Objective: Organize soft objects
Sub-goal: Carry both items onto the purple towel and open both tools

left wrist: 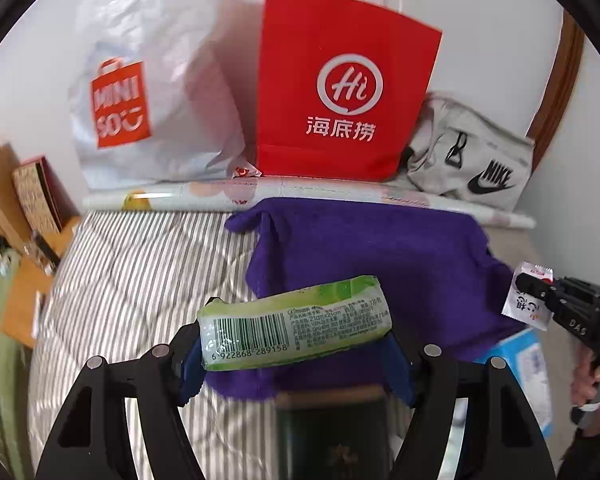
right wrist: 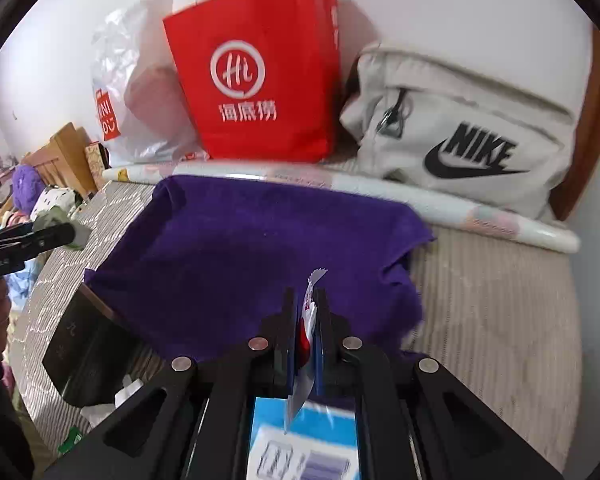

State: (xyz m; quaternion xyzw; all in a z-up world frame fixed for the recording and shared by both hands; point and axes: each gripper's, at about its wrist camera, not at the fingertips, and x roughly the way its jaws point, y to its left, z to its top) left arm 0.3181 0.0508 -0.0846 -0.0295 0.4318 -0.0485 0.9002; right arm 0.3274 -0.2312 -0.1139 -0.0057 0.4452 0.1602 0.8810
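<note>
Carrying two soft packs over the purple towel (right wrist: 256, 240), one in each gripper

left gripper (left wrist: 296, 344) is clamped across the ends of a green tissue pack (left wrist: 296, 322), barcode side up, jaws fairly wide because the pack itself is wide; right gripper (right wrist: 306, 320) is pinched nearly together on a thin white sachet (right wrist: 306, 312) by its flat faces, which seems the only way to keep something that flimsy from slipping; both hang above the towel on the striped bed (left wrist: 140, 280), probably the sorting spot; red paper bag (left wrist: 340, 88) and grey Nike bag (right wrist: 472, 140) sit behind against the wall
</note>
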